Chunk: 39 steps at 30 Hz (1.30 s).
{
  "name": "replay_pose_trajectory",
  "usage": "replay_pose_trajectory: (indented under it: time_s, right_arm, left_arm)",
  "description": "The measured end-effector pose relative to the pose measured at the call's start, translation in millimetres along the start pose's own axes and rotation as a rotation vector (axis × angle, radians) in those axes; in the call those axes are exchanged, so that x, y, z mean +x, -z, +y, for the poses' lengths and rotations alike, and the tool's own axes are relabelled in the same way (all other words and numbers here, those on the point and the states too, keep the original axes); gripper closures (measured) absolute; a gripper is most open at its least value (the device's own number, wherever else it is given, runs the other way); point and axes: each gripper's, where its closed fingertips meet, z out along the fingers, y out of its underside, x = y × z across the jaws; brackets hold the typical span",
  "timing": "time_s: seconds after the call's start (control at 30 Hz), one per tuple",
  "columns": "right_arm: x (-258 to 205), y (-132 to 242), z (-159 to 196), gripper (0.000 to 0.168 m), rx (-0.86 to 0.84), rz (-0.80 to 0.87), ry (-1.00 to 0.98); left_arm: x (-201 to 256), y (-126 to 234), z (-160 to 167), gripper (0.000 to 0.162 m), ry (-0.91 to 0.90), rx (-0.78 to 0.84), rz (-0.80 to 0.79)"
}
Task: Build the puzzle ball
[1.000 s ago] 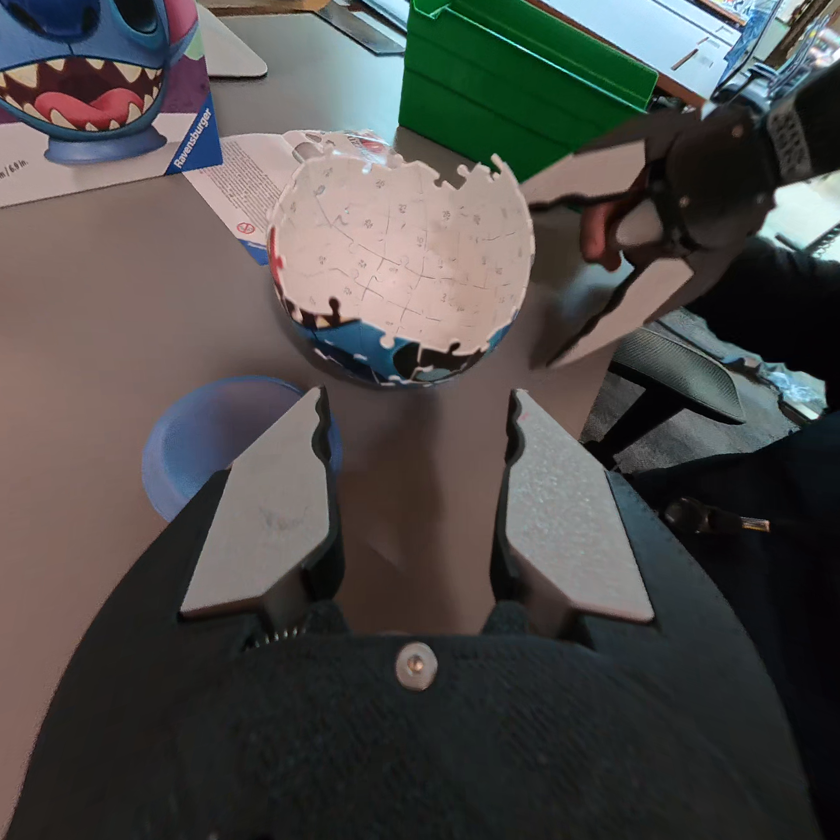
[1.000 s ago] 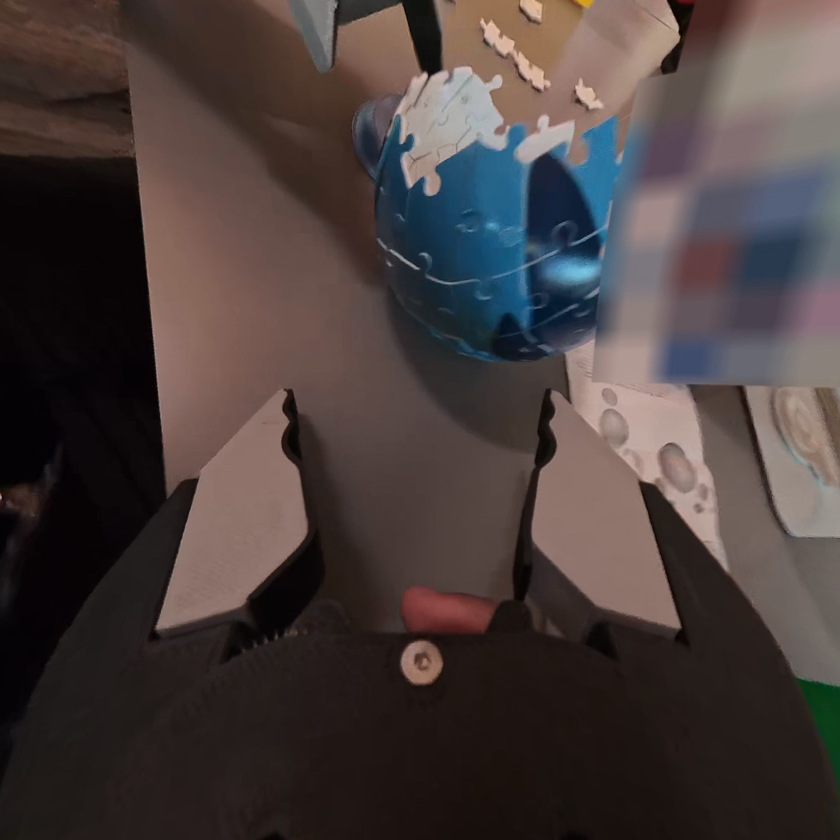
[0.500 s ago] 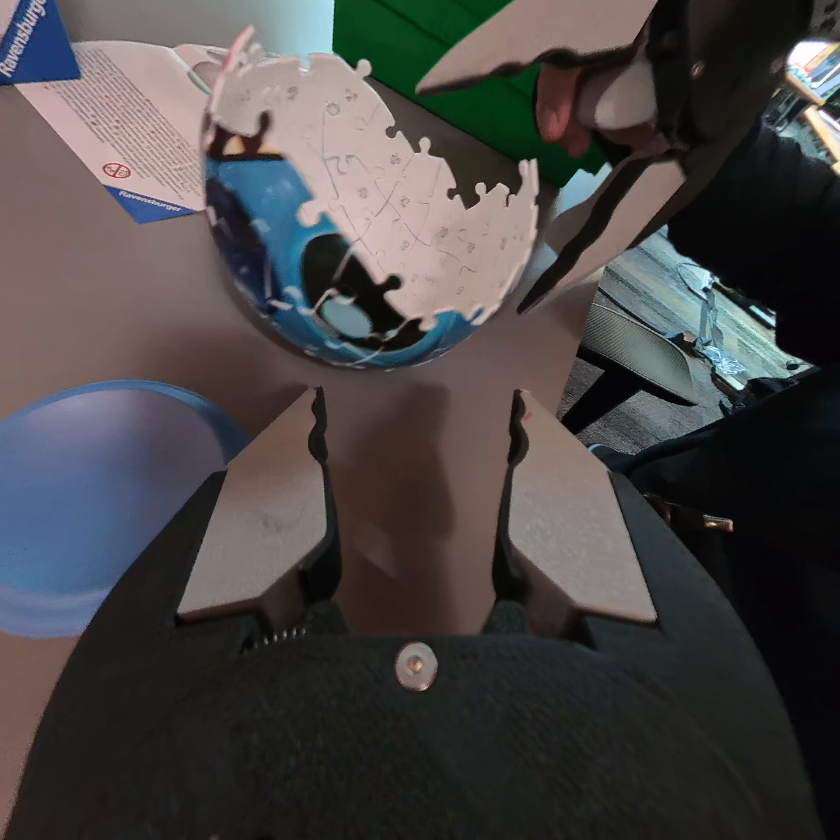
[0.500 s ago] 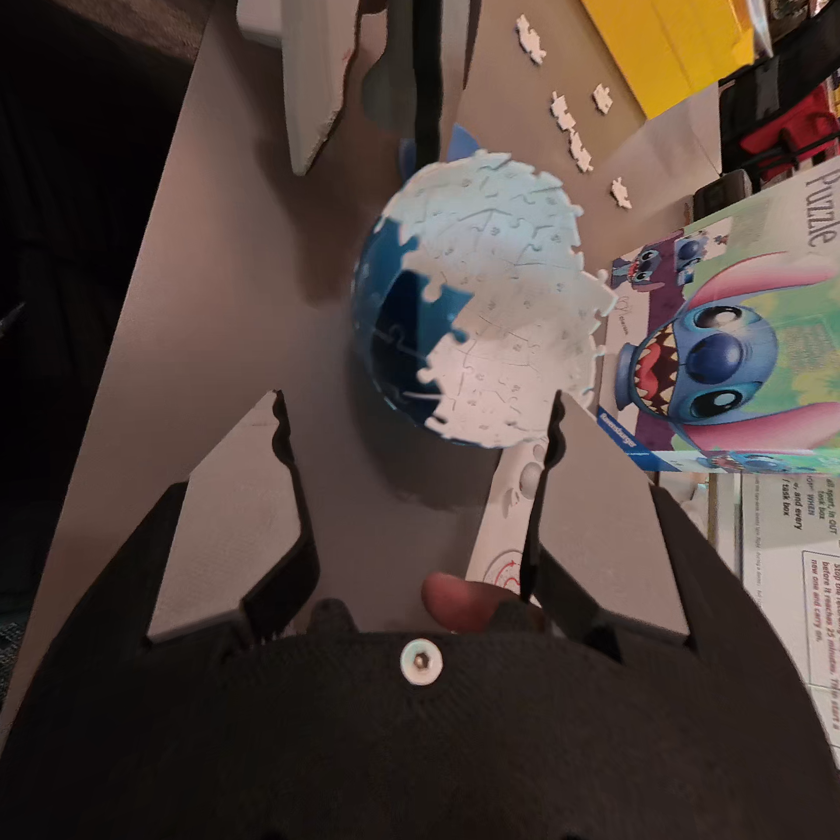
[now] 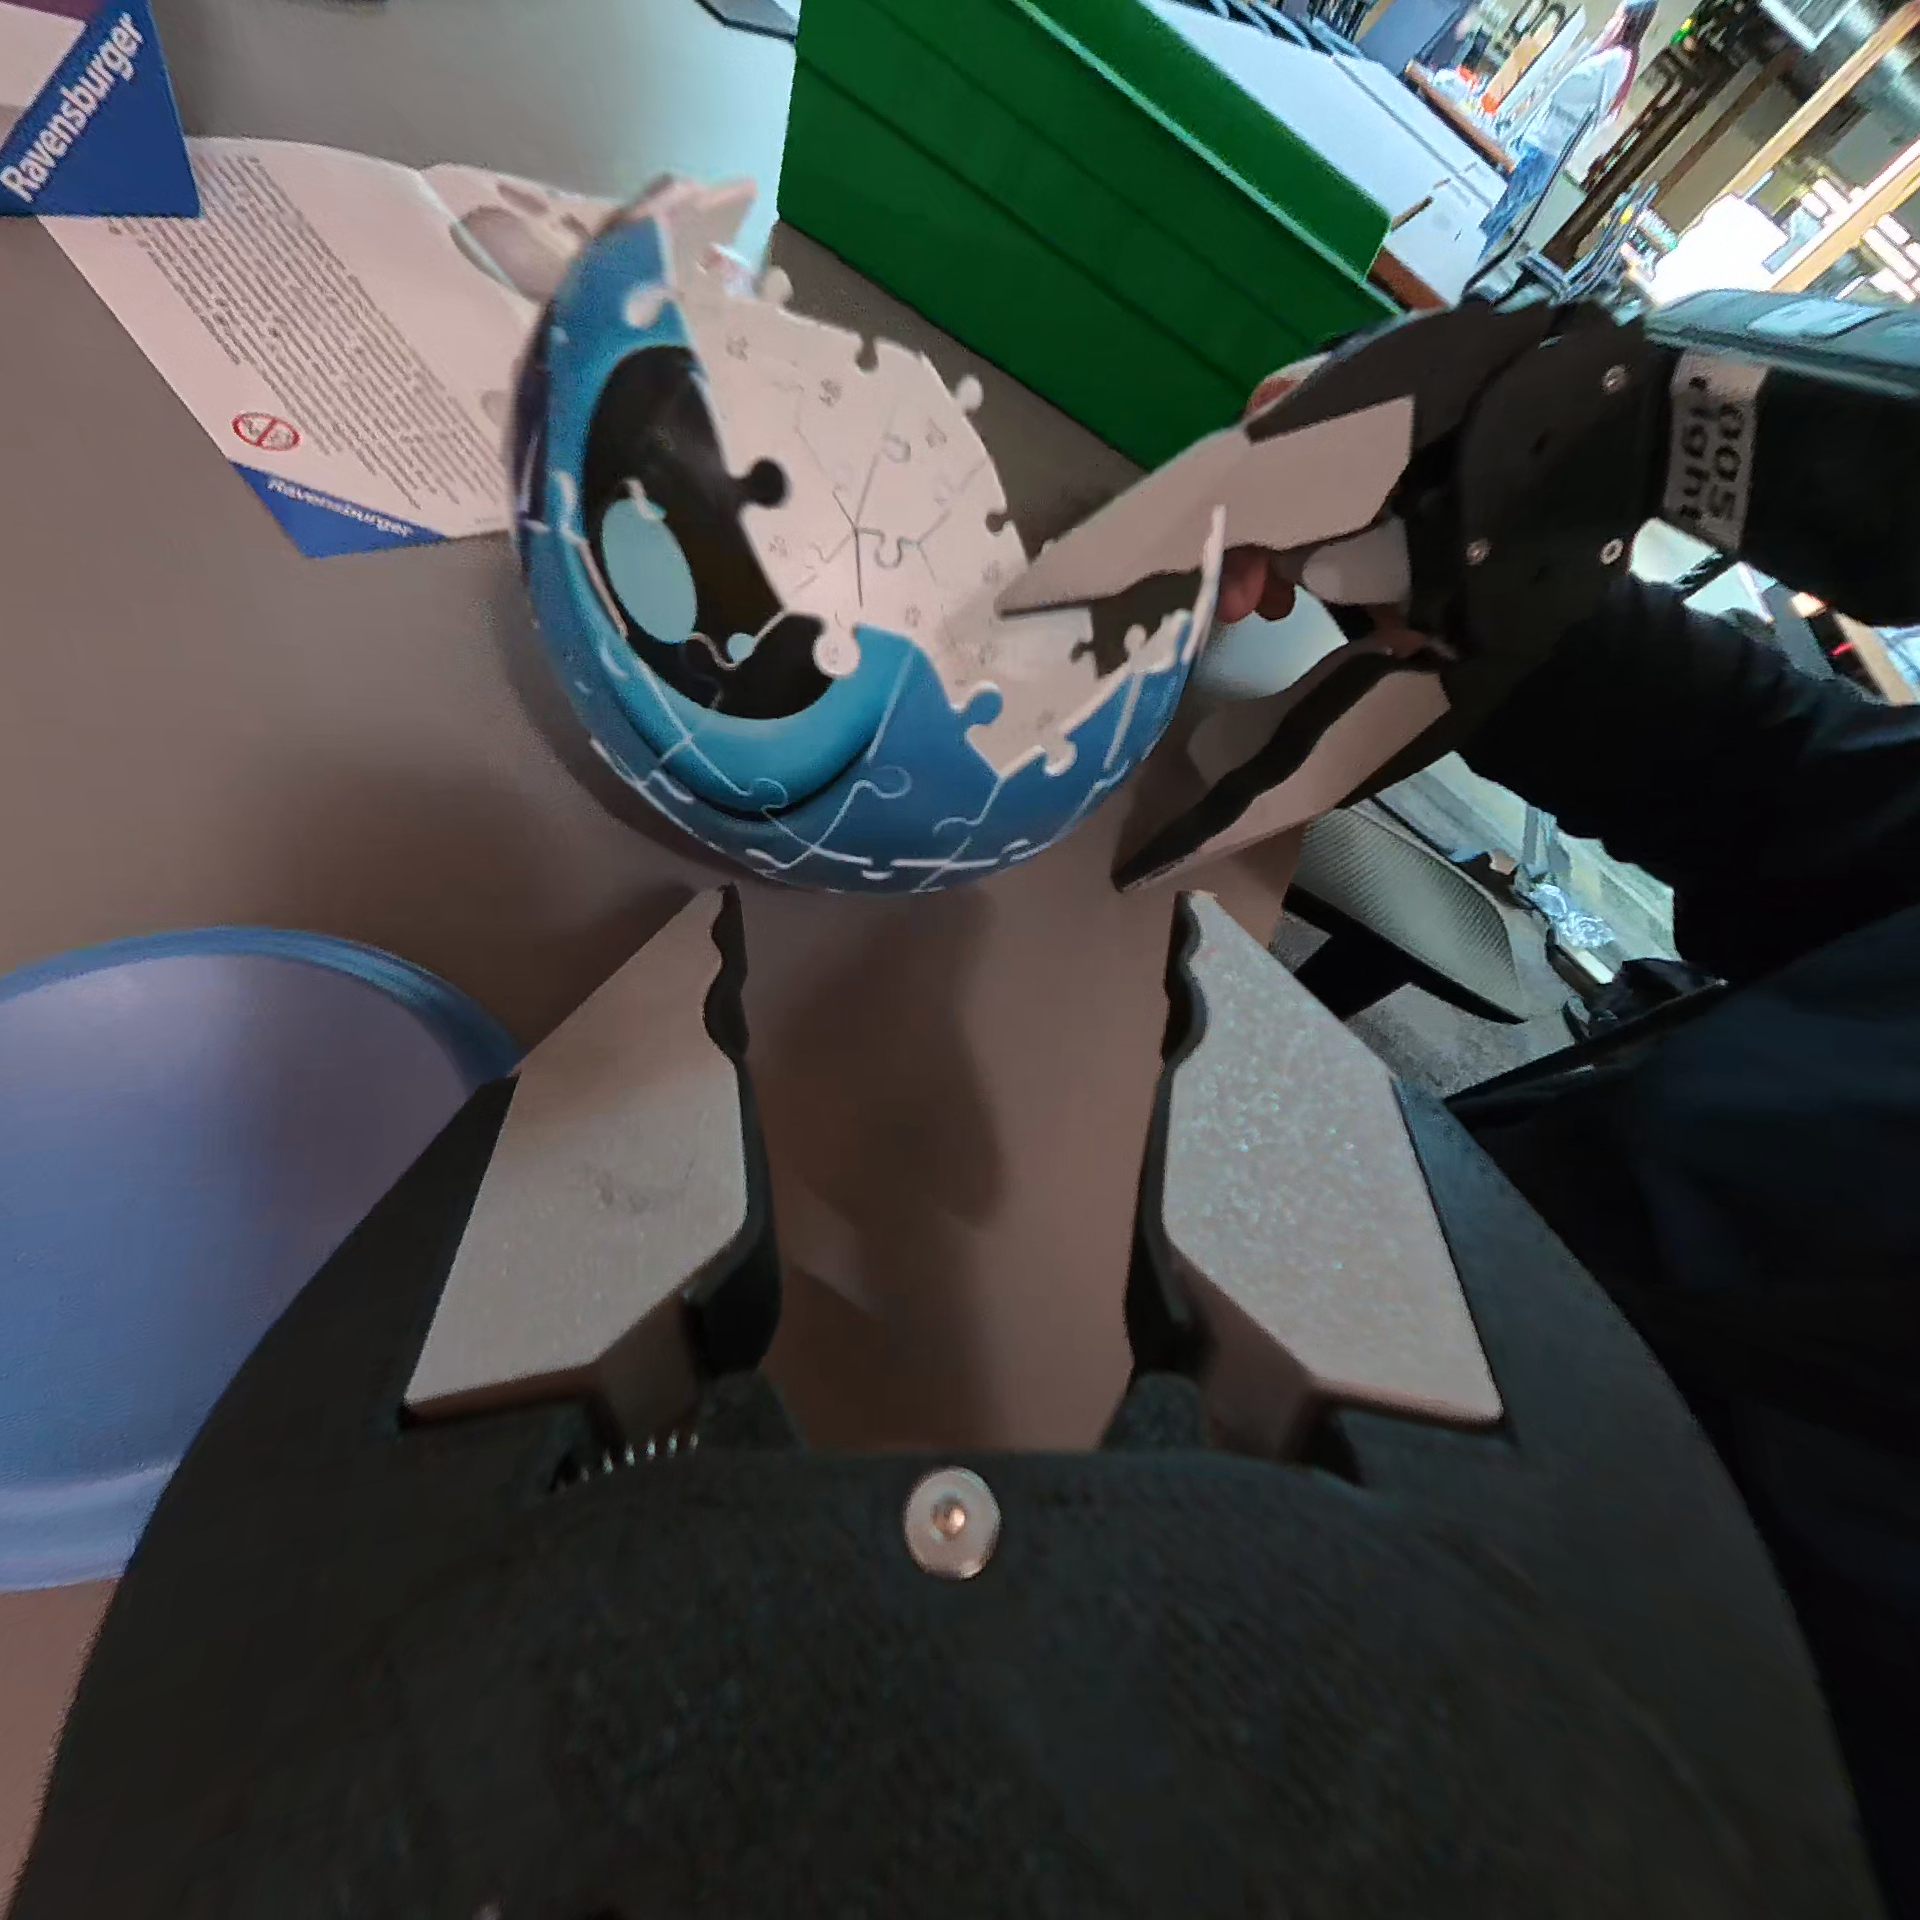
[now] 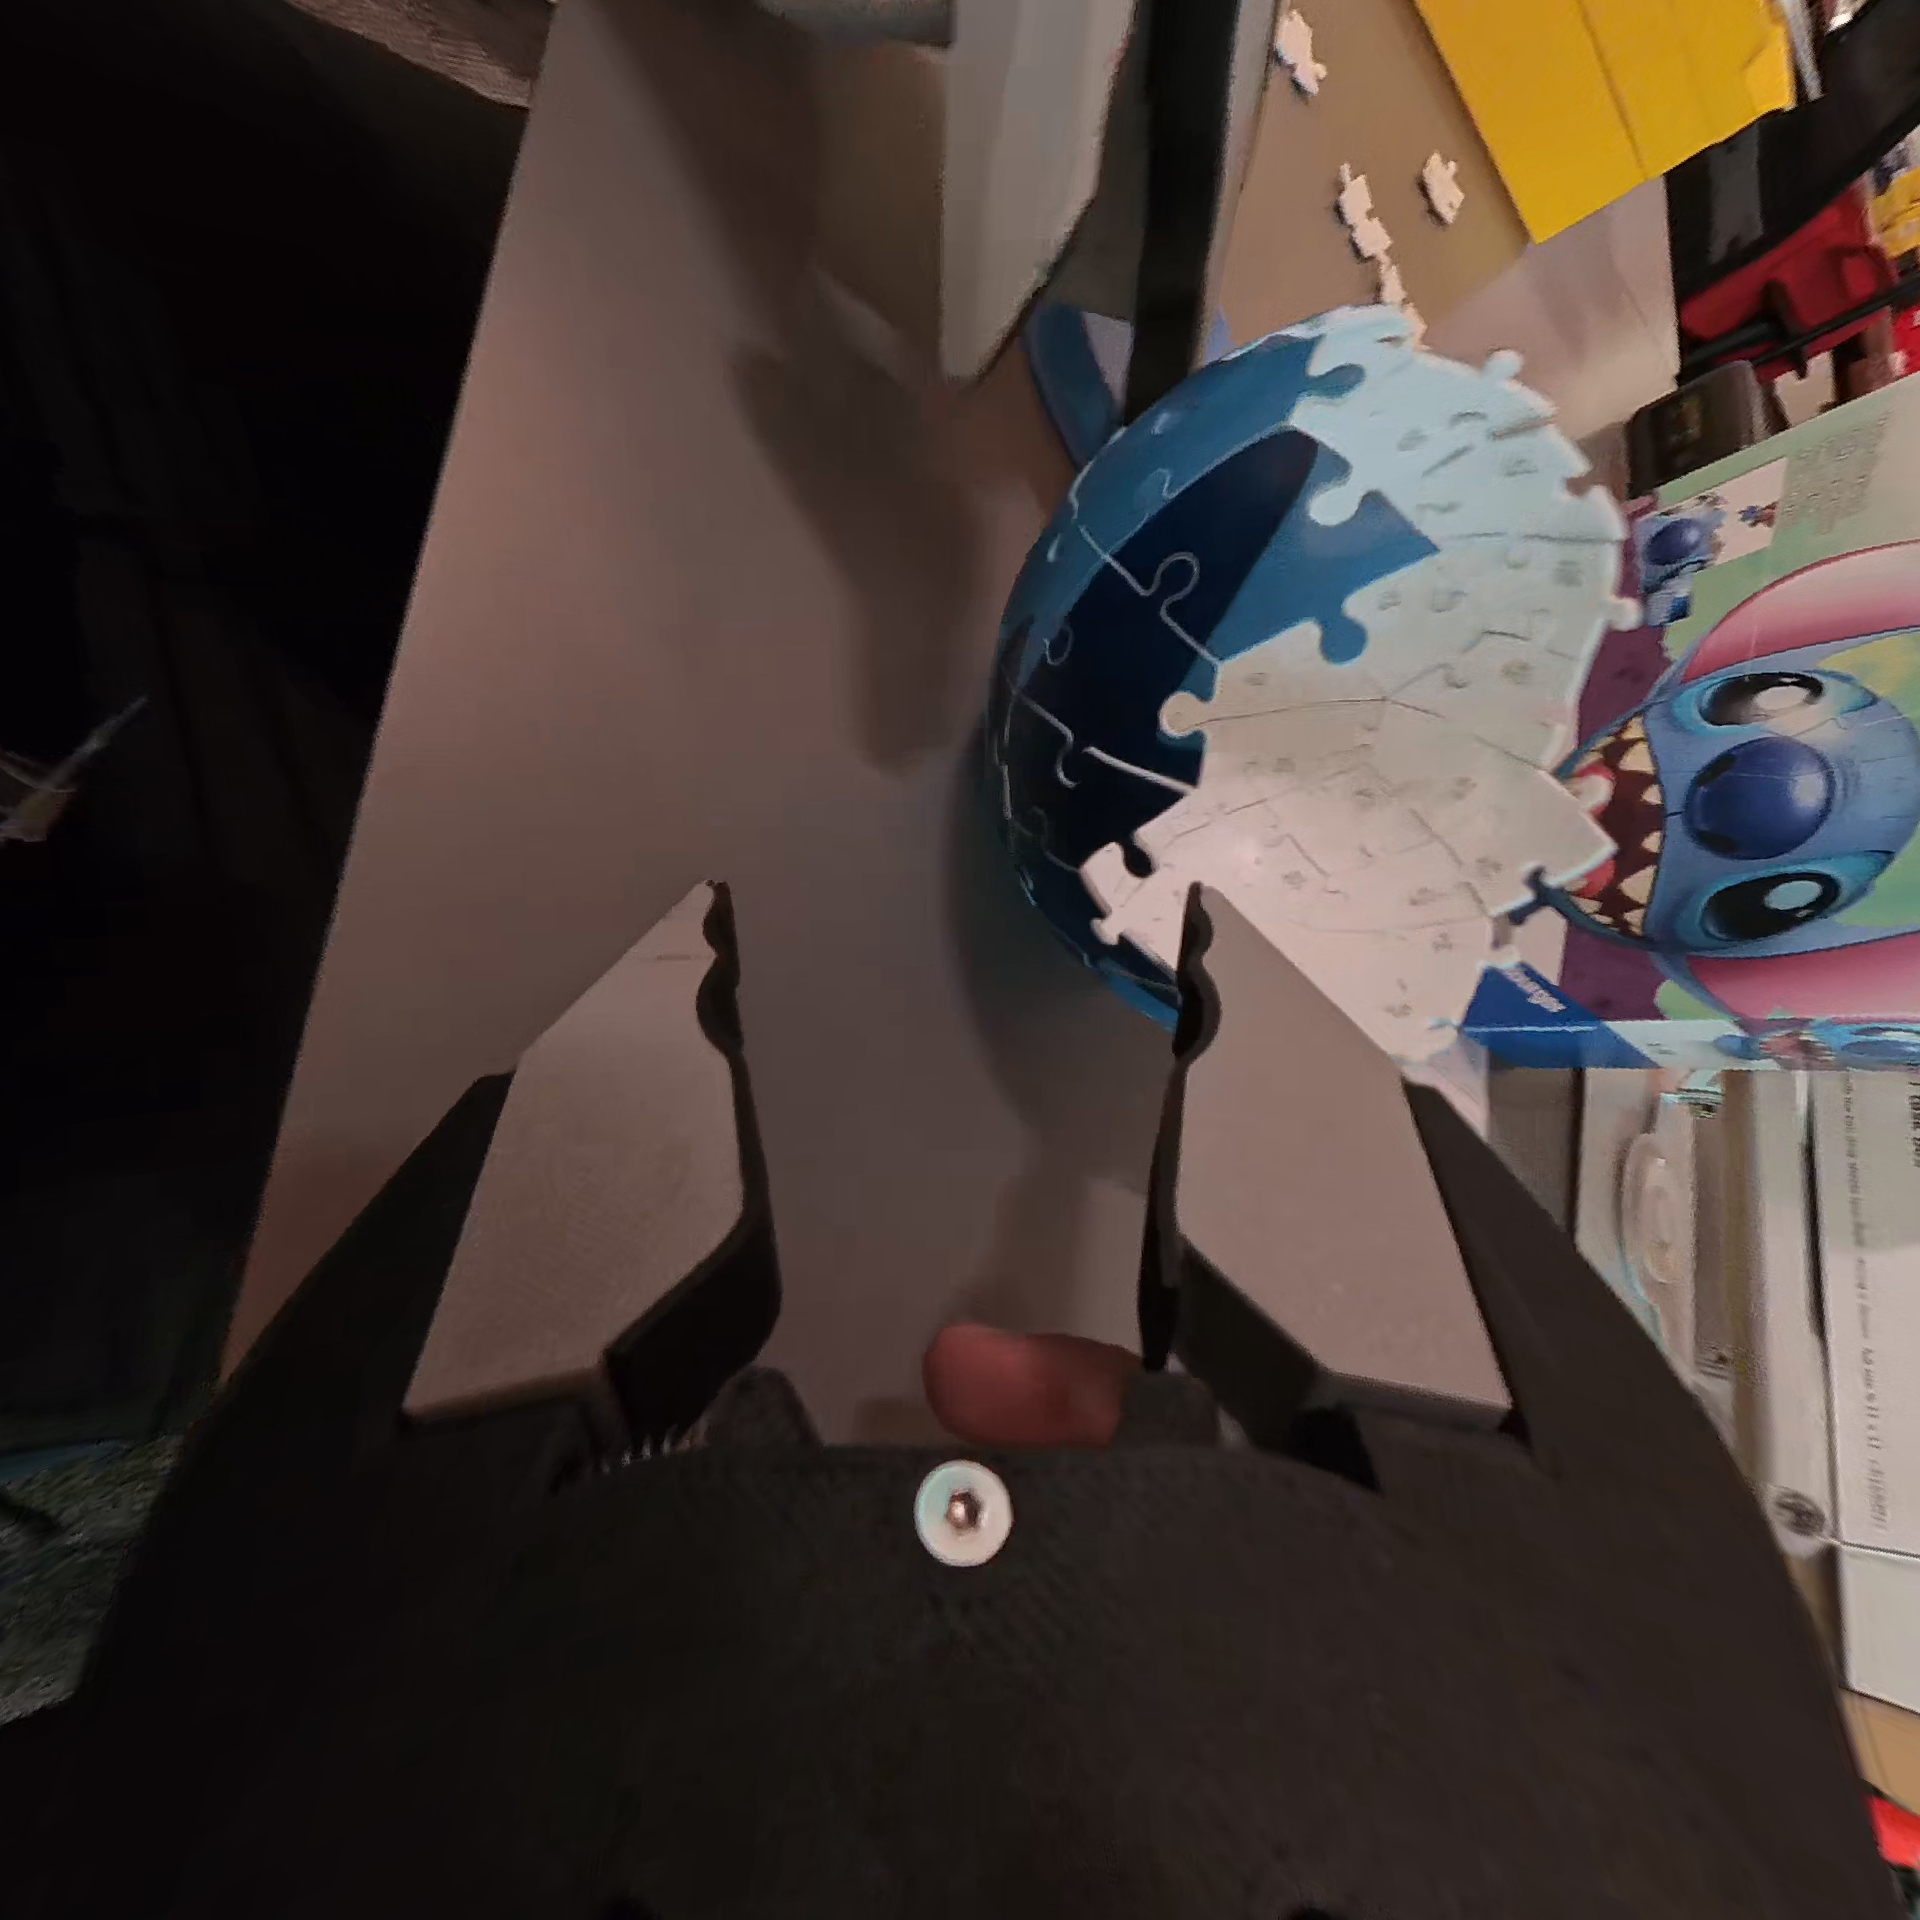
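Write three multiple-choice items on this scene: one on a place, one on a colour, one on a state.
1. In the left wrist view, the green bin sits: A) beyond the puzzle ball; B) under the ball; C) inside the ball.
2. The puzzle ball's inner surface is: A) yellow; B) white; C) green.
3. The left gripper is: A) shut on a loose piece; B) shut on the ball's rim; C) open and empty.

Answers: 1 A, the bin rises behind the ball; 2 B, the open shell shows white backs; 3 C, only bare table shows between its jaws.
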Motion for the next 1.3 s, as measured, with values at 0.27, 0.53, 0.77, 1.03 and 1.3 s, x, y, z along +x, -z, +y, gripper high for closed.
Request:
replay_pose_trajectory:
  time_s: [0.27,0.53,0.77,1.03,1.3]
  right_arm:
    - [-13,10,10,0.097,-0.049,-0.105,-0.012]
    - [-15,11,16,0.102,-0.050,-0.173,-0.082]
    - [-12,11,19,0.098,-0.022,-0.166,-0.107]
    - [-14,11,20,0.103,0.014,-0.173,-0.130]
    - [-13,8,18,0.103,0.032,-0.186,-0.142]
  left_arm:
    - [8,1,-16,0.082,-0.030,0.033,0.028]
    - [16,-3,-38,0.077,-0.113,0.039,0.042]
    - [16,-2,-52,0.073,-0.166,0.044,0.084]
    - [-15,4,-30,0.056,-0.386,-0.143,0.025]
    - [-15,-7,-13,0.056,-0.520,-0.258,0.005]
